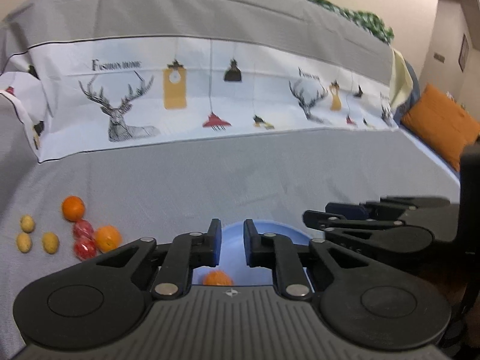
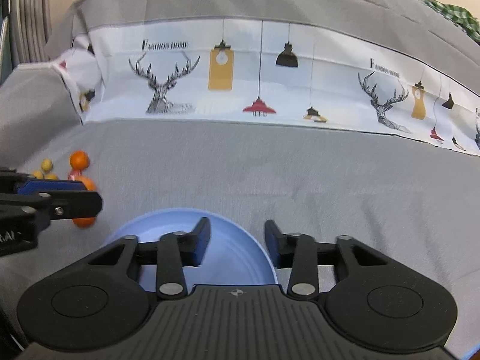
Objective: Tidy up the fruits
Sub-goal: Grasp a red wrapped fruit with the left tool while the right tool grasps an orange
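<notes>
My left gripper (image 1: 232, 246) hovers over the near side of a light blue plate (image 1: 270, 234), shut, with nothing between its pads. An orange (image 1: 217, 279) lies right below it; in the right wrist view this orange (image 2: 84, 222) sits on the cloth just left of the plate (image 2: 234, 240). My right gripper (image 2: 237, 244) hangs above the plate's right half, open and empty. On the grey cloth to the left lie two more oranges (image 1: 73, 208) (image 1: 108, 238), two red fruits (image 1: 84, 238) and three small yellow fruits (image 1: 27, 223).
A grey sheet (image 1: 240, 180) covers the bed, with a printed white band (image 1: 210, 96) folded across its far side. An orange cushion (image 1: 441, 123) rests at the far right. Each gripper shows from the side in the other's view: the right one (image 1: 318, 219), the left one (image 2: 90, 201).
</notes>
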`<state>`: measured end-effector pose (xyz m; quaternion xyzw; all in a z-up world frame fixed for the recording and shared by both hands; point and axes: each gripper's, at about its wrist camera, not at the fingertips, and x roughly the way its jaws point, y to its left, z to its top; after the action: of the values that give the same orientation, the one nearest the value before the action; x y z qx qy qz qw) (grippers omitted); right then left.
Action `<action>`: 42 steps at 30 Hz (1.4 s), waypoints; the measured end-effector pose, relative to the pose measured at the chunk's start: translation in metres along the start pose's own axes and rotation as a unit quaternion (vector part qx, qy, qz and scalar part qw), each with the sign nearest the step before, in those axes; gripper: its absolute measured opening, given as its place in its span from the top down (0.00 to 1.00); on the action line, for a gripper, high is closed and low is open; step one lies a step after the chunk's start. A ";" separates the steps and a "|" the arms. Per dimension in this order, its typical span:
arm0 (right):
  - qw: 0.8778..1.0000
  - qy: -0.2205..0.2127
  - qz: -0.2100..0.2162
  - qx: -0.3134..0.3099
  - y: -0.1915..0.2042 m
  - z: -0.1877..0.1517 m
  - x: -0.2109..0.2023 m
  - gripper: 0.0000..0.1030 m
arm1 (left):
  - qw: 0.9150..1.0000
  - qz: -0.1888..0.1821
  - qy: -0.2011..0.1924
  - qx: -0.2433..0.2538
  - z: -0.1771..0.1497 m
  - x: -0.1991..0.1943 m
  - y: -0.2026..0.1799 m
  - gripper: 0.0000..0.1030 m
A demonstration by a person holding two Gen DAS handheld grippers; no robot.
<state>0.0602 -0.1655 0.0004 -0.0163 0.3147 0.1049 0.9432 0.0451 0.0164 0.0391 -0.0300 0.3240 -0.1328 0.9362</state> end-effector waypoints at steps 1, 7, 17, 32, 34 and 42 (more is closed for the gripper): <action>1.000 -0.008 0.003 0.007 0.000 0.002 -0.002 0.74 | 1.000 0.003 -0.001 0.002 0.005 -0.002 0.004 0.88; 0.998 -0.047 0.030 0.020 0.008 0.013 -0.009 0.76 | 0.996 0.064 -0.032 0.058 0.034 -0.015 0.040 0.88; 0.996 -0.049 0.078 -0.001 0.035 0.020 -0.006 0.76 | 0.973 0.085 0.005 -0.215 0.025 -0.008 0.155 0.88; 0.984 -0.010 0.161 -0.080 0.108 0.015 0.013 0.75 | 0.955 0.108 0.114 -0.251 0.010 0.046 0.179 0.76; 0.981 -0.001 0.170 -0.091 0.120 0.014 0.020 0.75 | 0.953 0.114 0.118 -0.254 0.008 0.051 0.181 0.76; 0.976 0.017 0.178 -0.124 0.154 0.013 0.045 0.50 | 0.947 0.112 0.130 -0.271 0.002 0.068 0.188 0.74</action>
<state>0.0709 -0.0048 -0.0111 -0.0786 0.3129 0.3088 0.8947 0.1405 0.1790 -0.0264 -0.2287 0.4681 0.0626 0.8513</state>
